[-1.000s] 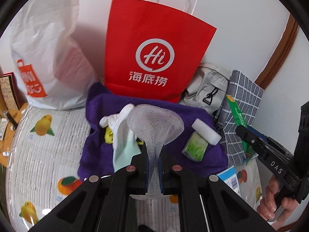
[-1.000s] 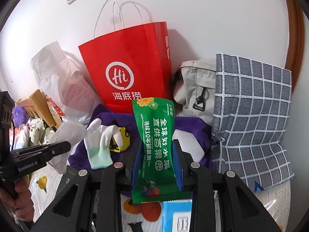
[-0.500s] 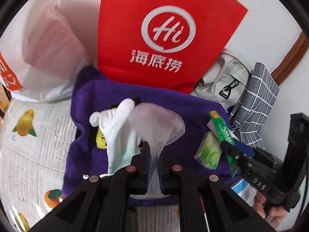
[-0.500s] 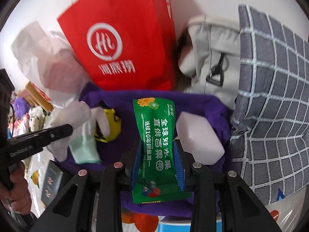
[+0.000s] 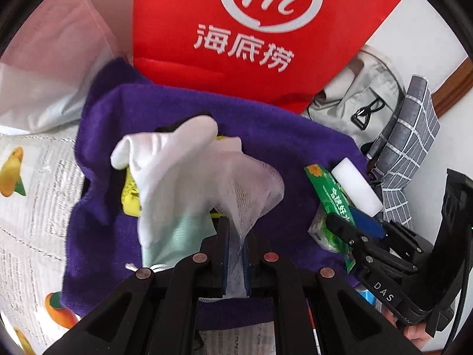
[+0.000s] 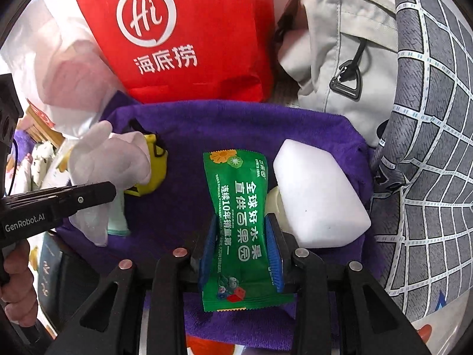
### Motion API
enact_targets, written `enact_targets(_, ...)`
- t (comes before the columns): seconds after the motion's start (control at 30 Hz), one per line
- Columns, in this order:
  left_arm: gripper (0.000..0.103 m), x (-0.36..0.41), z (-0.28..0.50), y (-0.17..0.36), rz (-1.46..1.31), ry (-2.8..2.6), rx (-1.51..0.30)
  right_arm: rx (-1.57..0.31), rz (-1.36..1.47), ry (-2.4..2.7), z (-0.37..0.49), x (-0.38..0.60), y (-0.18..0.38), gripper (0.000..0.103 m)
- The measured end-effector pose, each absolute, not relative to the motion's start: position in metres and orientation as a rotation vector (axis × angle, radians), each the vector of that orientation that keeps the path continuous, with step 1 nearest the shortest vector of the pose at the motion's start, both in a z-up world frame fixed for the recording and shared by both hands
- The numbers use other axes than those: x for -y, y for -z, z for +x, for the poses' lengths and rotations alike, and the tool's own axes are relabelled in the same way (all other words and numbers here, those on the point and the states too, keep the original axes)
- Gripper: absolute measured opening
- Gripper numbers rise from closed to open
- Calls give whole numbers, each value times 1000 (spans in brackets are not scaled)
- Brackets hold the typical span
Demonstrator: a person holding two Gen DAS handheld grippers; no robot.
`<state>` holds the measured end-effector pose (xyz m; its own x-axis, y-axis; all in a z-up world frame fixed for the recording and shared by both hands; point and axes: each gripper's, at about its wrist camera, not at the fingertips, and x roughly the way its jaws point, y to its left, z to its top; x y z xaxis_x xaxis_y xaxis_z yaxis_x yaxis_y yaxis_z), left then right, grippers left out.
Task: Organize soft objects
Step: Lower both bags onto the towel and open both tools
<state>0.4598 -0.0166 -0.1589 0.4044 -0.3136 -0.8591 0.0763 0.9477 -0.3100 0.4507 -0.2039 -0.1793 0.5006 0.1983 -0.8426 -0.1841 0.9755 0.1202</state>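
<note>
My left gripper is shut on a white mesh net, which fans out above its fingers just over a purple towel. Beside the net, on the towel, lie a white glove and a small yellow item. My right gripper is shut on a green snack packet, held low over the same towel. A white foam block lies against the packet's right side. The left gripper's finger shows at the left of the right wrist view, by the glove.
A red paper bag stands right behind the towel, with a white plastic bag to its left. A grey backpack and a checked grey cloth crowd the right side. A fruit-print tablecloth lies under it all.
Both grippers have sunk and tilted down toward the purple towel, so the towel and red bag fill more of each view. The net and the packet stay gripped.
</note>
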Motion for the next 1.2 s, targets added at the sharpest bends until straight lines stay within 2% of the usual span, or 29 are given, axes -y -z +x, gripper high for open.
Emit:
enact_targets(0.1, 8, 19, 461, 163, -229, 241, -1141, -1018, 34, -237, 452, 208, 179, 36)
enact_targets(0.17, 14, 20, 462, 166, -237, 241, -1150, -1011, 46, -260, 451, 207, 178, 42)
enact_targets(0.2, 16, 20, 462, 167, -237, 246, -1149, -1002, 46, -267, 450, 207, 176, 48)
enact_targets(0.33, 34, 21, 461, 165, -246, 252, -1136, -958, 16, -278, 444, 202, 169, 69)
enact_targets(0.43, 55, 25, 460, 160, -236, 258, -1127, -933, -5, -272, 440, 200, 164, 73)
enact_targets(0.53, 67, 25, 456, 150, -191, 237, -1103, -927, 11, -273, 438, 202, 158, 74)
enact_targets(0.93, 68, 10, 436, 115, -197, 186, -1043, -772, 49, -289, 399, 213, 103, 74)
enact_targets(1.13, 68, -6, 398, 100, -200, 186, -1014, -822, 47, -310, 360, 206, 117, 73)
enact_targets(1.2, 68, -13, 383, 100, -183, 179, -1006, -846, 29, -323, 344, 202, 126, 69)
